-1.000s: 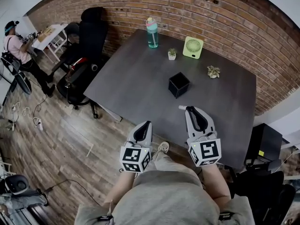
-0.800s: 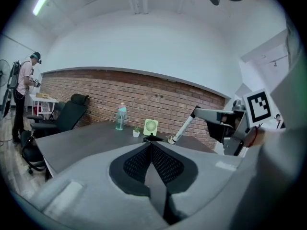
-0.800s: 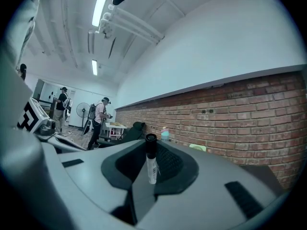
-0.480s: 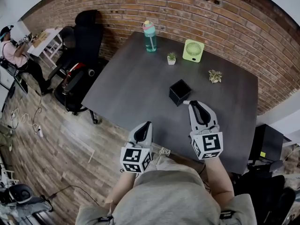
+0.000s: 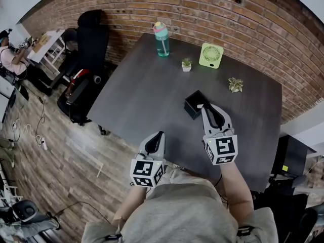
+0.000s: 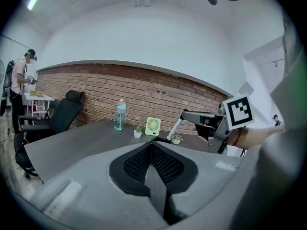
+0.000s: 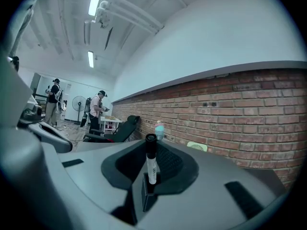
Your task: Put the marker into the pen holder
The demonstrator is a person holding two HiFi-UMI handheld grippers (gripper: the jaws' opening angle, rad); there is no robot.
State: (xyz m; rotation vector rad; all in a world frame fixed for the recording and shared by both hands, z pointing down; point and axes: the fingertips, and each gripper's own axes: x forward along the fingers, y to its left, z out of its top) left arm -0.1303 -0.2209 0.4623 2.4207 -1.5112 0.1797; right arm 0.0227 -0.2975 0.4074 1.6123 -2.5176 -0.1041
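My right tongs (image 5: 206,109) are clenched on the marker (image 7: 151,164), which is pinched low on its white barrel and stands up out of the ribbed pads, its black end the farthest from my grip. I'd judge it light and stiff, a smooth round plastic tube that could roll or swivel between the pads. Holding it across the barrel near one end suits it, since that leaves a long free length to enter the opening. A firm squeeze shouldn't harm it.

The pen holder (image 5: 193,103) sits just ahead of those tongs and a little to their left. It is a small black square box with an open top and thin walls. It looks light enough to slide or tip if the marker catches its rim. The worktop (image 5: 147,85) under it is dark grey, matte and flat.

My left tongs (image 6: 152,150) are pressed together with nothing between them, hanging well back on the near side of the worktop's edge.
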